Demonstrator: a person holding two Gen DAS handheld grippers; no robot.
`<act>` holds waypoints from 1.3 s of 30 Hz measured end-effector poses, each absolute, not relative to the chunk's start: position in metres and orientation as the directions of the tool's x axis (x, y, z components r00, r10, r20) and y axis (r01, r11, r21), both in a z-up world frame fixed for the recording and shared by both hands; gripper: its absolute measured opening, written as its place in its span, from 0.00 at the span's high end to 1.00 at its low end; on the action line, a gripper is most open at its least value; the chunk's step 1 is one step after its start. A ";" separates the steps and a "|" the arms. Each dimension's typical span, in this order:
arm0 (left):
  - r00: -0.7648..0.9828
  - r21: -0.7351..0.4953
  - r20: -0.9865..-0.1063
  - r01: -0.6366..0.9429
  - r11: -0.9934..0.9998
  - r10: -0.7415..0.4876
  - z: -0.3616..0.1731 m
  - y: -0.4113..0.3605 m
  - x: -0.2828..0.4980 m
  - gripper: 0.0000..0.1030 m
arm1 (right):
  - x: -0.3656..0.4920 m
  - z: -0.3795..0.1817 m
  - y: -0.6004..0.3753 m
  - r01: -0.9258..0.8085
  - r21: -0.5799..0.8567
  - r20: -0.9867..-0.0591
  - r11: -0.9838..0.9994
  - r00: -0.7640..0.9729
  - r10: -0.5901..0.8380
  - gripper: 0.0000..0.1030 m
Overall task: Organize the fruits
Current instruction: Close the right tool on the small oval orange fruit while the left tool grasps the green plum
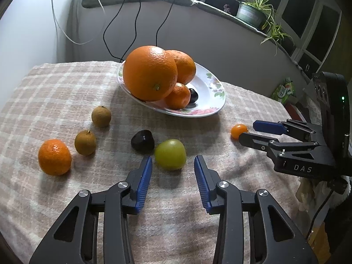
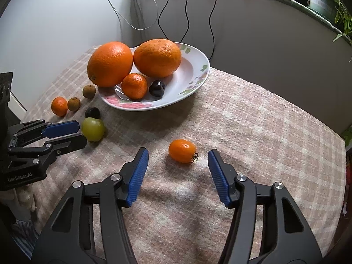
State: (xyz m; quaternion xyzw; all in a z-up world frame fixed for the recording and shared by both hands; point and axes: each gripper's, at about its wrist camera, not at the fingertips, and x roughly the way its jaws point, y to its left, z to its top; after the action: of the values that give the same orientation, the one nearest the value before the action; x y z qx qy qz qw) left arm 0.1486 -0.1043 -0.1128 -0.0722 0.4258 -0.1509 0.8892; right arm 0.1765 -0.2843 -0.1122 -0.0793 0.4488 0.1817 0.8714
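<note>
- Fruits lie on the checked cloth point(image 1: 66, 92) and in the flowered plate point(image 1: 211, 88): two big oranges point(image 1: 149, 72), a mandarin point(image 1: 178, 95) and a dark plum point(image 1: 193, 95) sit in the plate.
- Your left gripper point(image 1: 173, 165) has its jaws spread a little wider than the green fruit point(image 1: 170, 154), which lies at 12 o'clock between the tips; neither pad presses on it.
- Your right gripper point(image 2: 178, 157) has its jaws spread well wider than the small orange tomato point(image 2: 182, 150) between its tips, touching nothing.
- Loose on the cloth from the green fruit: a dark plum point(image 1: 142, 140) at 10 o'clock, two brown fruits point(image 1: 101, 116) and a mandarin point(image 1: 54, 156) toward 9.
- Behind the plate, at 12 o'clock, black cables point(image 1: 132, 22) hang down a grey wall; a potted plant point(image 1: 253, 13) stands on the sill at 2 o'clock.
</note>
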 end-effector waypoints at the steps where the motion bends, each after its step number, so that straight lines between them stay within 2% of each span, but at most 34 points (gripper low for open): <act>1: 0.590 -0.256 -0.737 0.207 0.944 -0.329 -0.114 -0.105 0.149 0.63 | 0.178 -0.113 -0.284 -0.387 0.025 -0.811 0.922 0.531 0.245 0.43; 10: 0.584 -0.241 -0.747 0.208 0.948 -0.318 -0.115 -0.108 0.155 0.64 | 0.187 -0.119 -0.283 -0.382 0.027 -0.821 0.924 0.518 0.238 0.47; 14: 0.578 -0.233 -0.755 0.206 0.950 -0.310 -0.118 -0.110 0.160 0.64 | 0.187 -0.122 -0.279 -0.393 0.018 -0.828 0.919 0.509 0.234 0.52; 24: 0.578 -0.220 -0.759 0.208 0.953 -0.301 -0.121 -0.110 0.161 0.72 | 0.190 -0.127 -0.278 -0.389 0.008 -0.836 0.921 0.503 0.220 0.70; 39: 0.599 -0.243 -0.729 0.226 0.943 -0.331 -0.108 -0.108 0.147 0.73 | 0.175 -0.115 -0.288 -0.382 0.024 -0.814 0.924 0.529 0.240 0.72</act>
State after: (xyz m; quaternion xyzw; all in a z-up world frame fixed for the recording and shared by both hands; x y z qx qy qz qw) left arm 0.1469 -0.1081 -0.1085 -0.0627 0.4197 -0.1562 0.8919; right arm 0.1754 -0.2881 -0.1155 -0.0787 0.4514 0.1785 0.8707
